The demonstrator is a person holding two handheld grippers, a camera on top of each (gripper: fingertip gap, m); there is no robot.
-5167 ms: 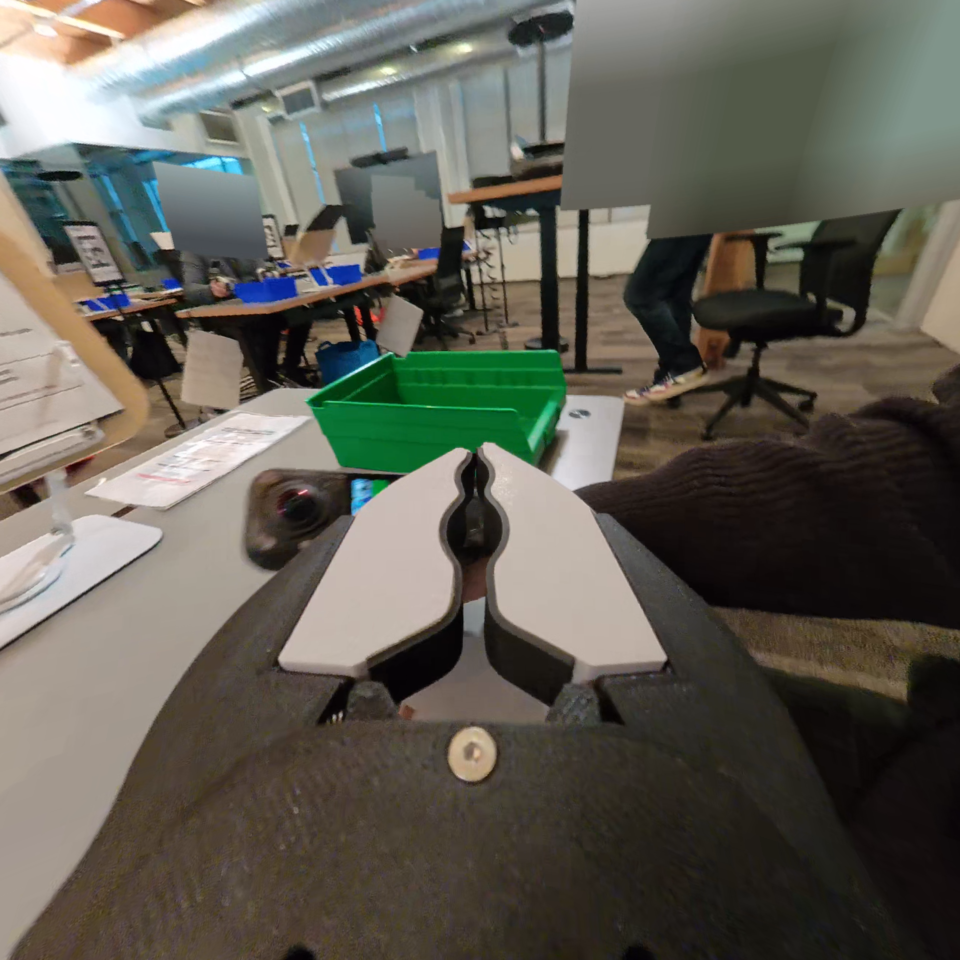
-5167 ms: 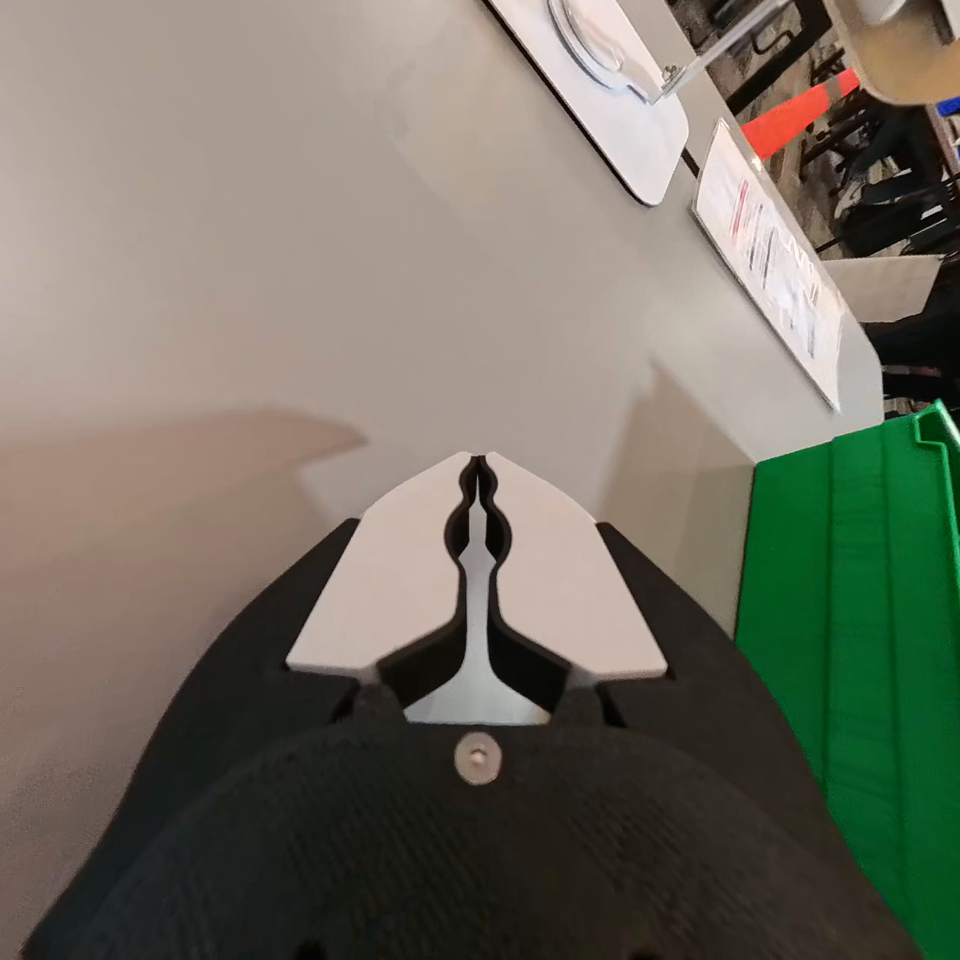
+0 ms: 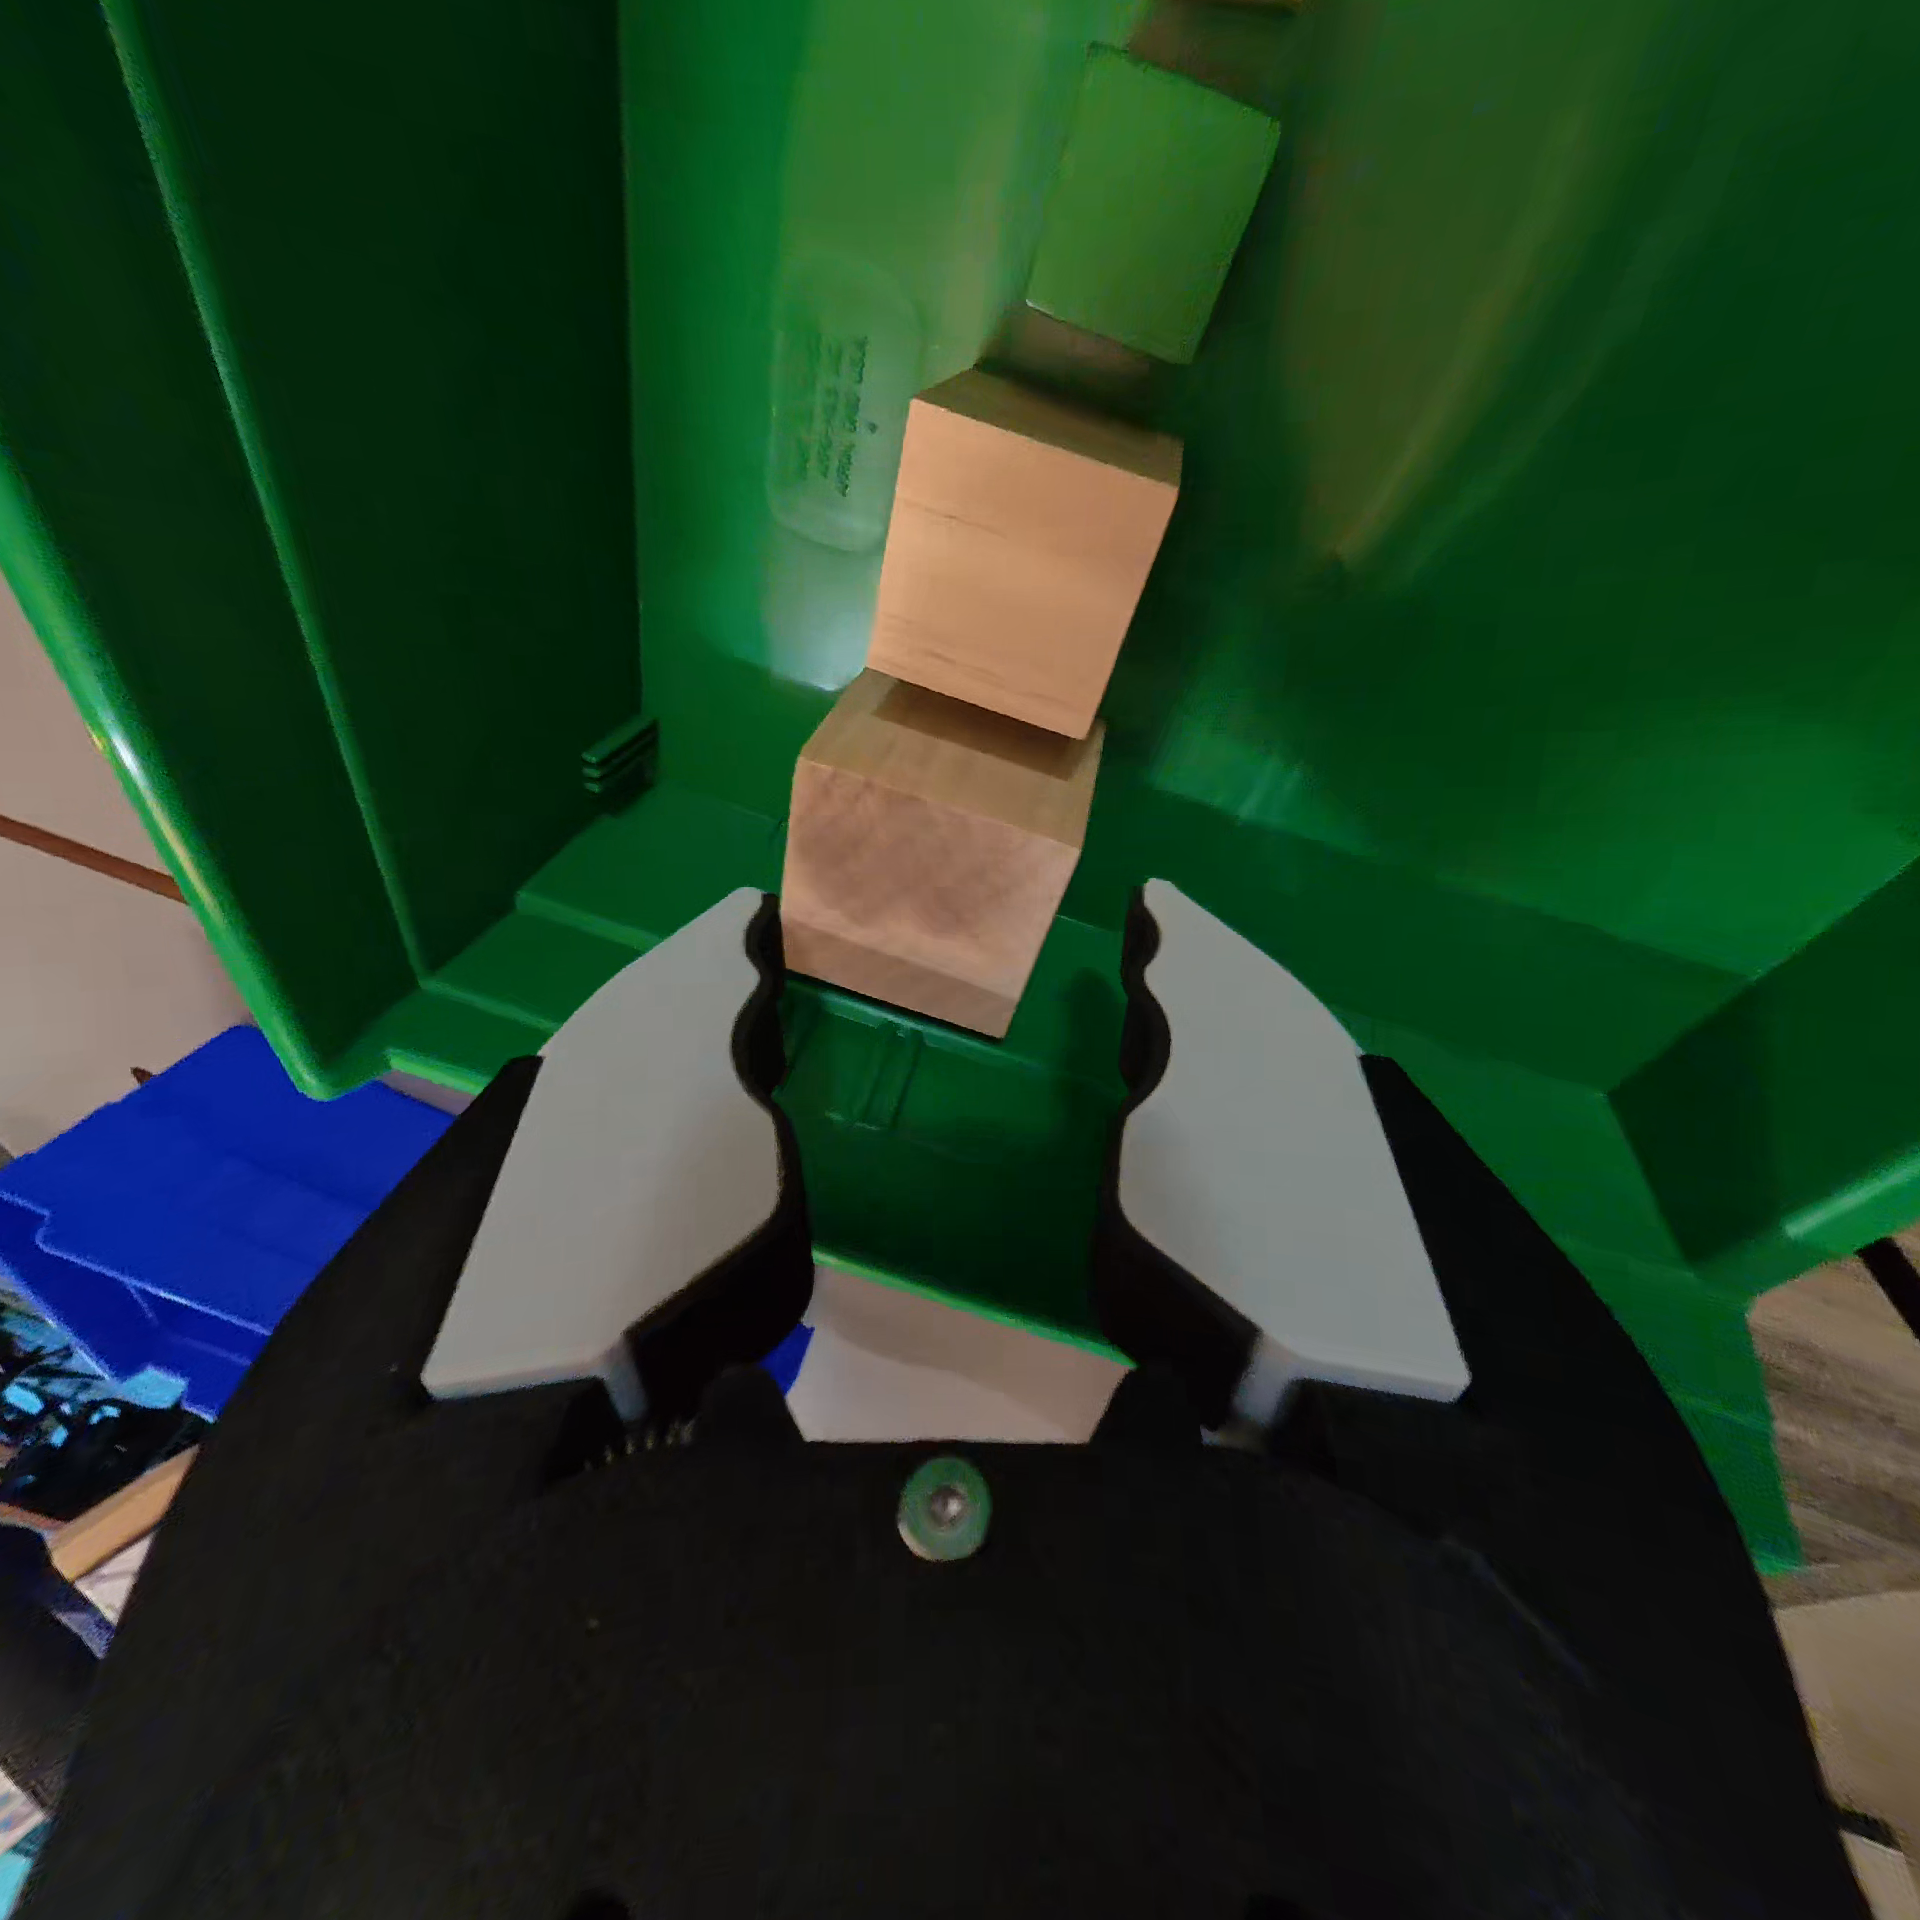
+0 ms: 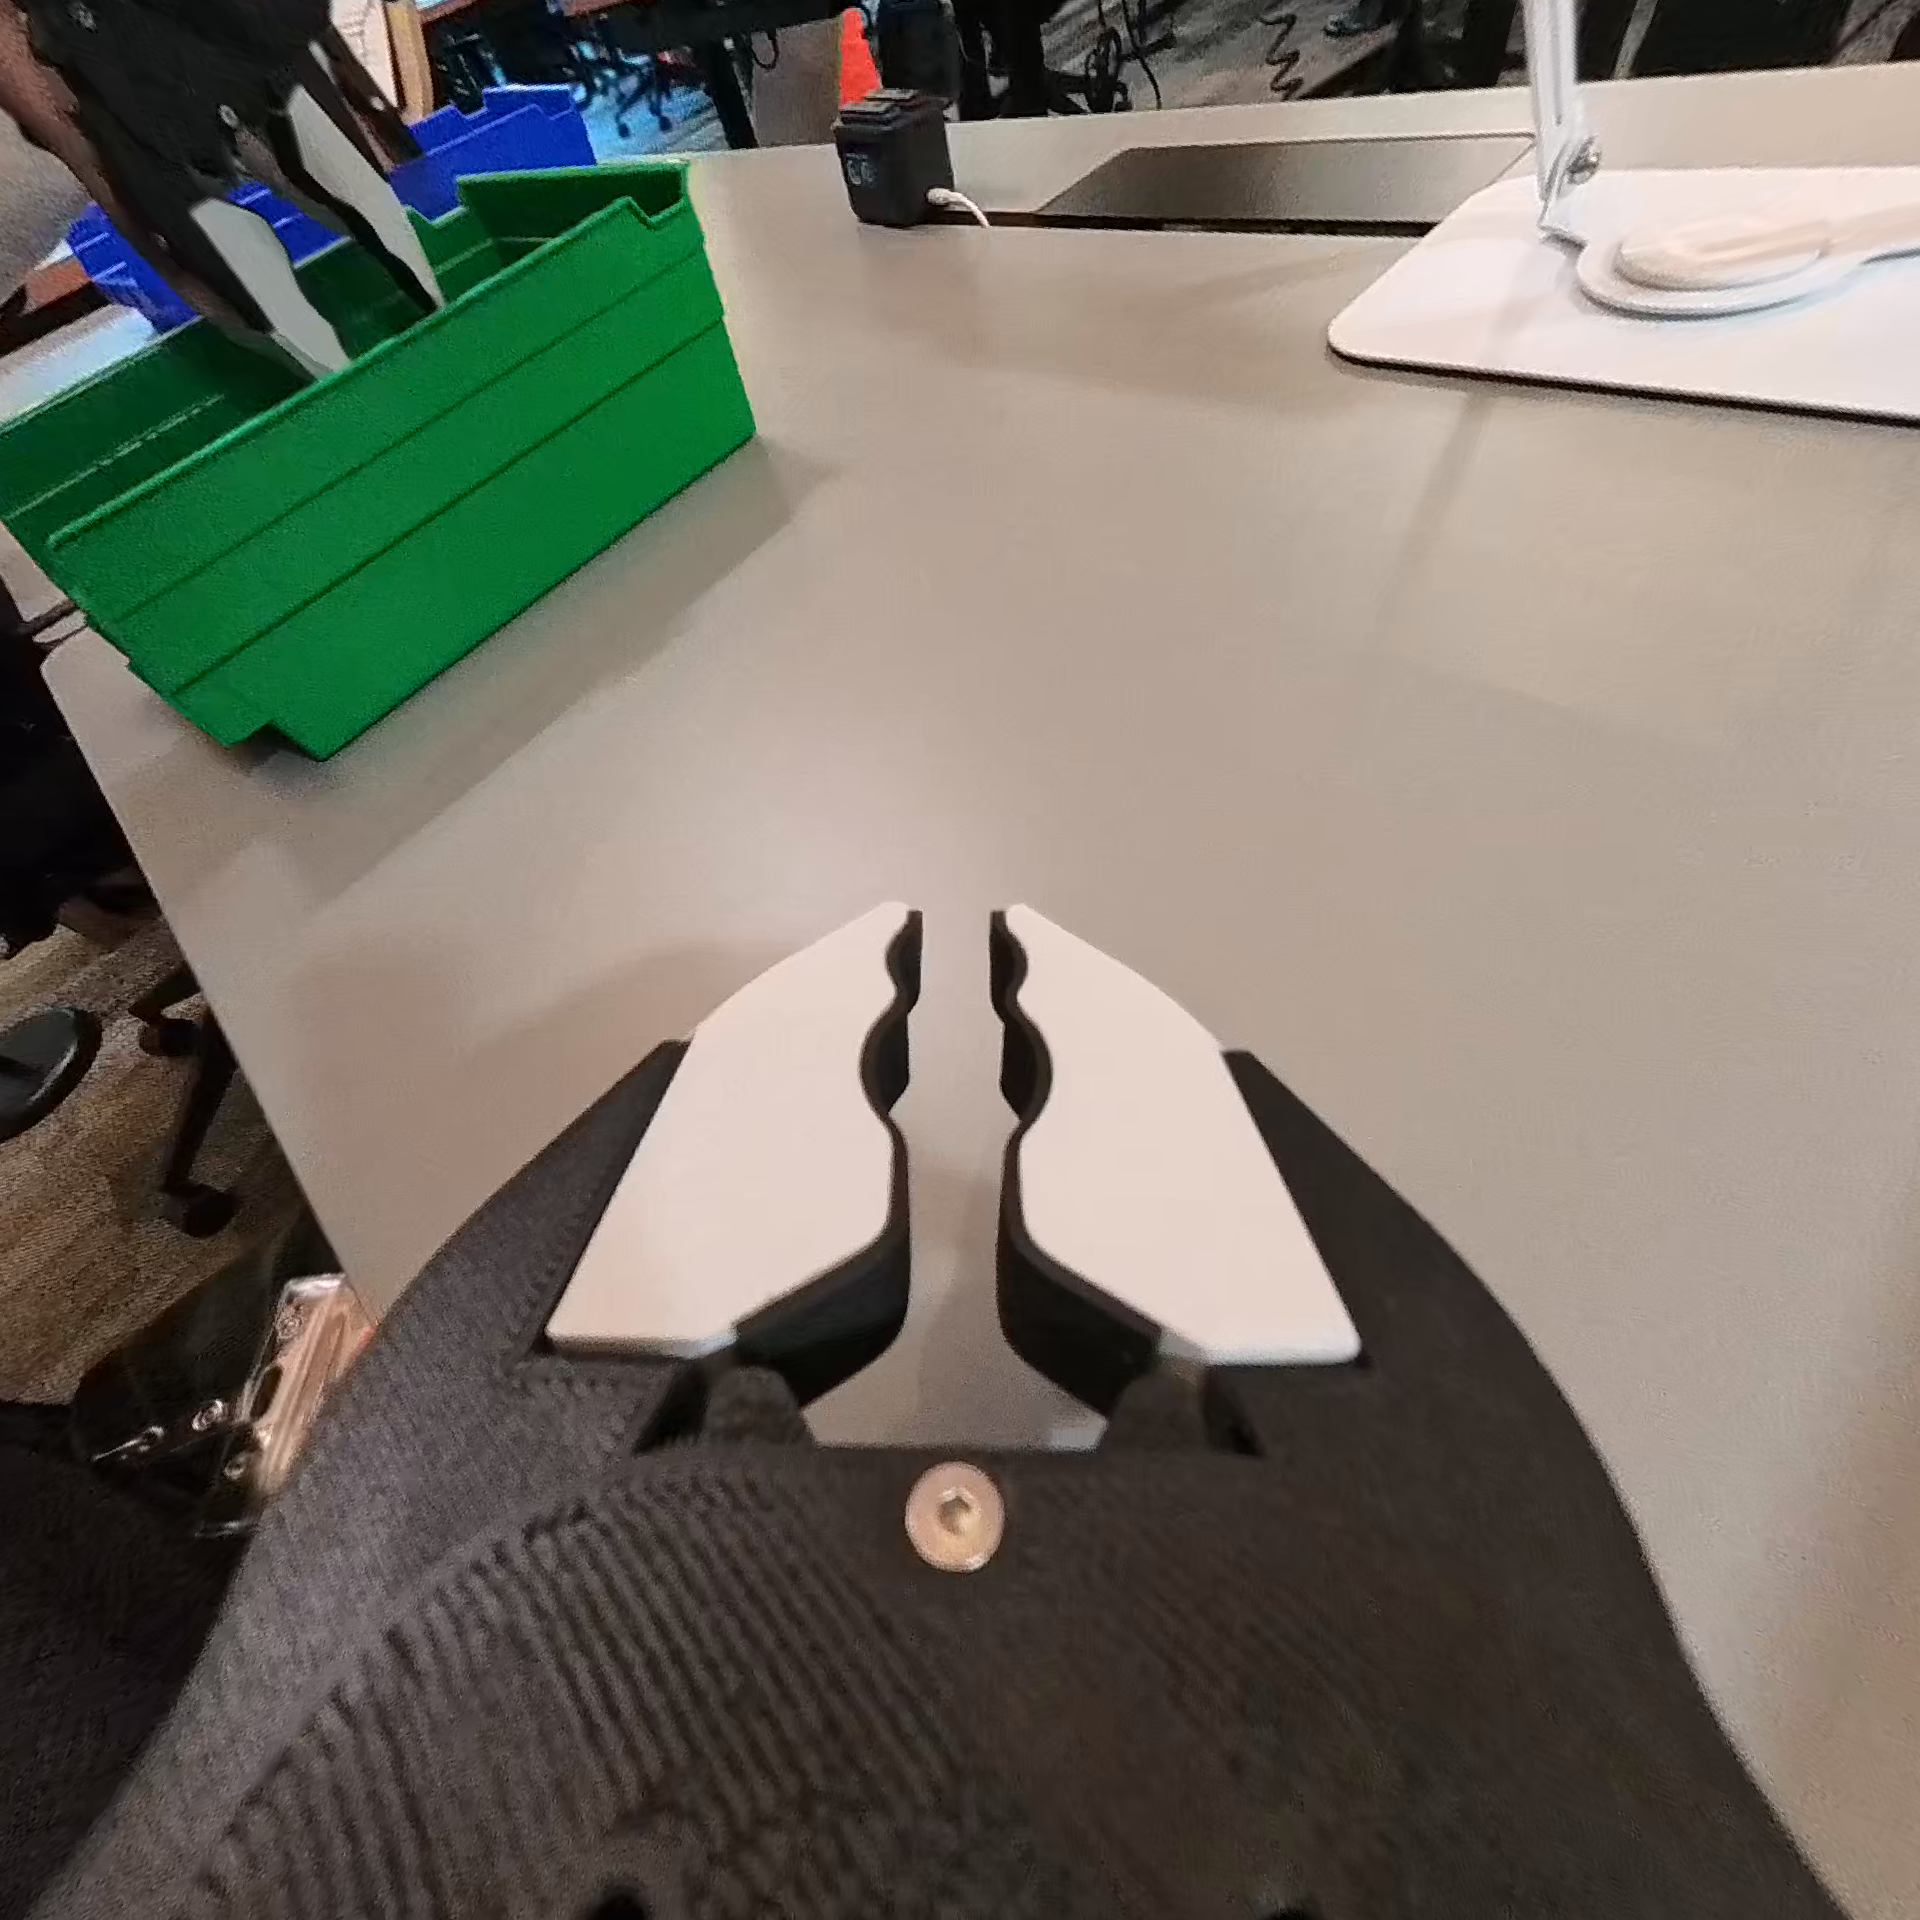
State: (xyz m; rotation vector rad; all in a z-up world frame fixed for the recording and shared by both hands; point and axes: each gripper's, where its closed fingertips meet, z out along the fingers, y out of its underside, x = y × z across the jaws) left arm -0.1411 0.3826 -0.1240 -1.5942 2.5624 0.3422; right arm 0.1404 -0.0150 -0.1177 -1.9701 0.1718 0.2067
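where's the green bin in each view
Left wrist view: the green bin fills most of the picture, its inside holding wooden blocks, just ahead of the open left gripper.
Right wrist view: upper left, on the grey table.
Shared landmark: the left gripper, reaching into the bin.

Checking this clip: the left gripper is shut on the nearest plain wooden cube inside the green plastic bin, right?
Not quite. In the left wrist view the left gripper is open, its jaws spread just short of the nearest plain wooden cube, not shut on it. The cube does sit inside the green plastic bin.
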